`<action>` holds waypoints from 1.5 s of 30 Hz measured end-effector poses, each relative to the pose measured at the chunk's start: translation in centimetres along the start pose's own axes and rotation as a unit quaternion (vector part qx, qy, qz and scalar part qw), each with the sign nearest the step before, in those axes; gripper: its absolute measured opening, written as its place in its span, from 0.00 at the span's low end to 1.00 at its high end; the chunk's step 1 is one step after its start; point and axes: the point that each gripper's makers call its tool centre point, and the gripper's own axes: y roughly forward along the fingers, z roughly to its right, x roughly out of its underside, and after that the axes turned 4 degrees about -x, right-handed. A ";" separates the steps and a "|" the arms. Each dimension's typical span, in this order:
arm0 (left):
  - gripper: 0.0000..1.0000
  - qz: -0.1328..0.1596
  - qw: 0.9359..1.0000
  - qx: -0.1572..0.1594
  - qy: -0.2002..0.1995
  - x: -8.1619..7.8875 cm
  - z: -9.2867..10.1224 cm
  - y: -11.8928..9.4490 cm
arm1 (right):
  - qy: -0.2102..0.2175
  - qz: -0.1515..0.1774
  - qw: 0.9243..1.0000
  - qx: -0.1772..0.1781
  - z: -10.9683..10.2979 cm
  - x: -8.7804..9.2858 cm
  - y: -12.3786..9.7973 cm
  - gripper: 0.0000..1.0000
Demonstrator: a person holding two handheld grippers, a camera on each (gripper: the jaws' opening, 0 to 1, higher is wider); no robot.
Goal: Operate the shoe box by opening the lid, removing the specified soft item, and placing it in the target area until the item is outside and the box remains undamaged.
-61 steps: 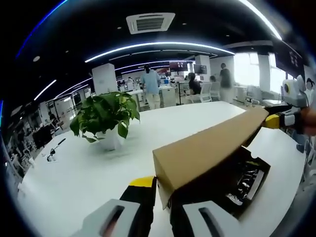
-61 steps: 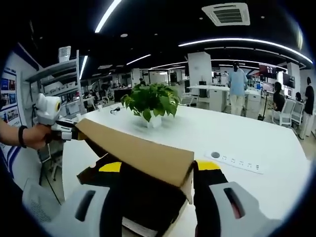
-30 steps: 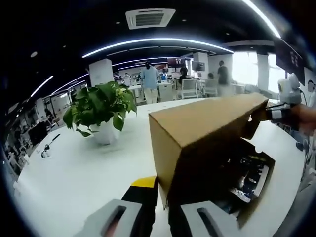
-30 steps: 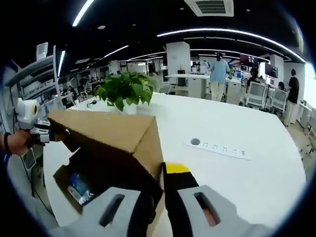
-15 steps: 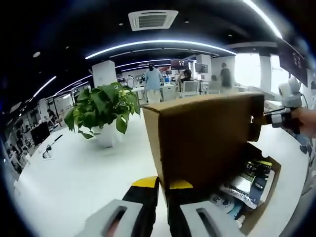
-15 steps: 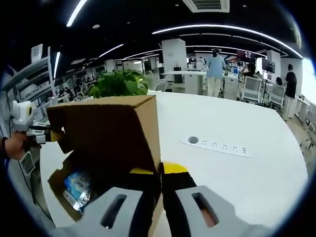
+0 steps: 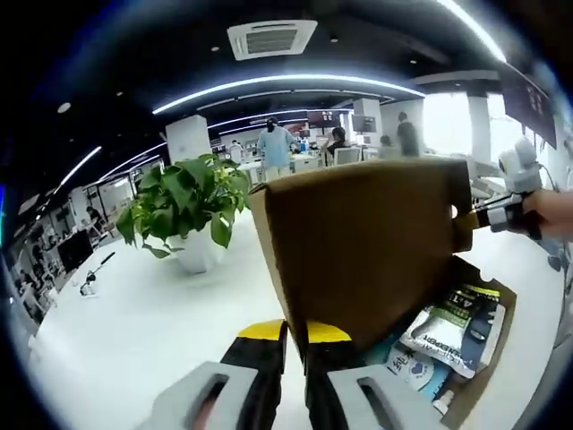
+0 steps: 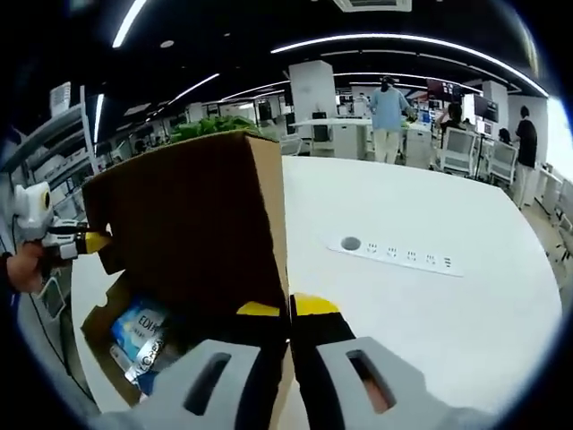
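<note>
1. The cardboard lid [image 7: 358, 251] of the shoe box [image 7: 488, 358] is standing raised, nearly upright, with its brown inner face turned toward the box's open inside.
2. The left gripper [image 7: 295, 333] is pinching the lid's near corner, its yellow-tipped jaws drawn narrow on the cardboard edge.
3. In the right gripper view, the right gripper [image 8: 288, 309] is clamping the opposite corner of the lid [image 8: 192, 233] in the same narrow way, with the cardboard edge between its jaws.
4. Each gripper is also appearing in the other's view: the right gripper [image 7: 479, 218], held in a hand [image 7: 553, 213], is meeting the lid's far corner, and the left gripper [image 8: 89, 240] is doing likewise at the lid's far side.
5. Inside the box, under the lid, soft packets are lying loose: a dark packet with a white edge [image 7: 452, 327] and a blue-and-white packet [image 7: 414, 367] beside it; the blue-and-white packet [image 8: 139, 327] is resting on the floor of the box [image 8: 94, 336] in the right gripper view.
6. The box is sitting on a white table [image 7: 143, 313].
7. A potted plant [image 7: 183, 202] is standing on the table beyond the lid, well apart from it.
8. A white power strip [image 8: 398, 255] is lying on the table [image 8: 430, 313] beside the box.
</note>
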 end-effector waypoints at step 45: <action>0.04 -0.062 0.996 0.001 -0.071 3.0 -0.8 3.8 | 0.080 -0.034 0.996 0.022 2.0 2.6 3.7 0.02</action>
